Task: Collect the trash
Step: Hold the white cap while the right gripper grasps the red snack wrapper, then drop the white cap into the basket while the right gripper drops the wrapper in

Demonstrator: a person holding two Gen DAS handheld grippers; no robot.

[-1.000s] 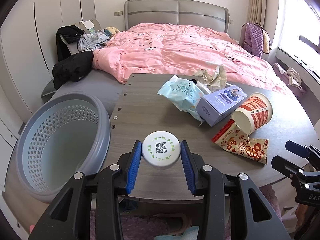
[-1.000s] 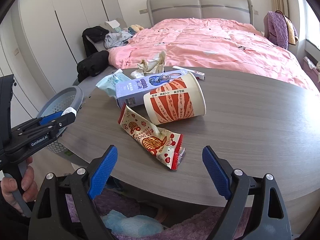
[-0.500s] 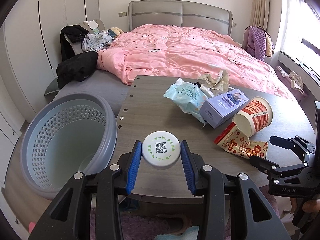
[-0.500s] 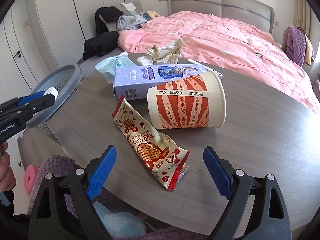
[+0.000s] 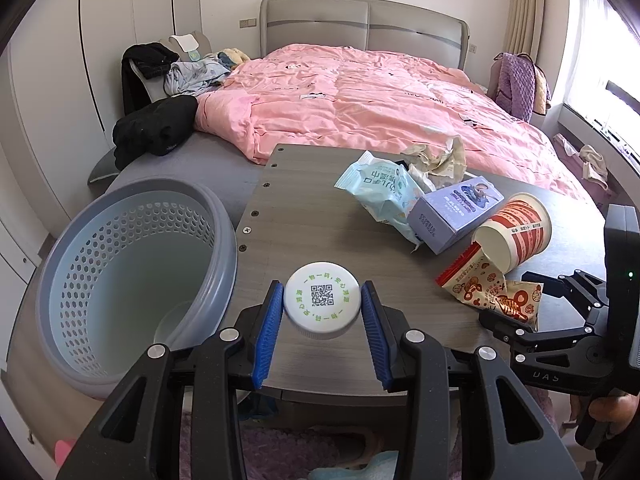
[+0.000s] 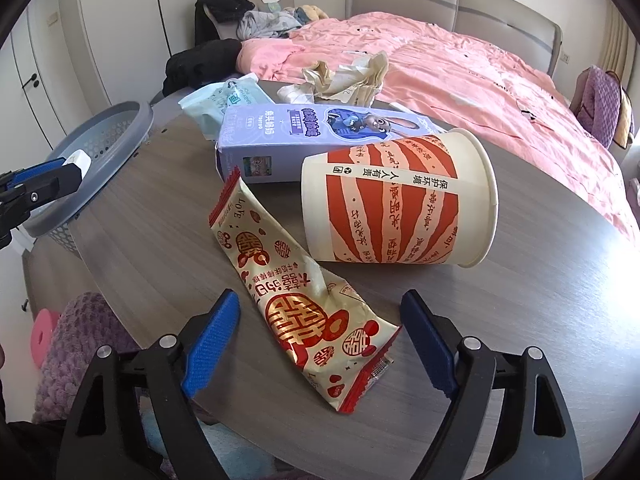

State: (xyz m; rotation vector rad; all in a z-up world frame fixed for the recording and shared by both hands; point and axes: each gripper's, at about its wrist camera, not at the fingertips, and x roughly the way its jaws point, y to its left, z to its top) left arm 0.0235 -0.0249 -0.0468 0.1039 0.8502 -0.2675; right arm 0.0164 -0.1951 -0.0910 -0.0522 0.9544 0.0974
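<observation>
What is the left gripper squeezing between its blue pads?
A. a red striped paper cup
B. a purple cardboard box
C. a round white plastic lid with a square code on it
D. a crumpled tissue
C: the left gripper has its blue pads pressed on both sides of the round white plastic lid, which has green print and a square code in its middle.
</observation>
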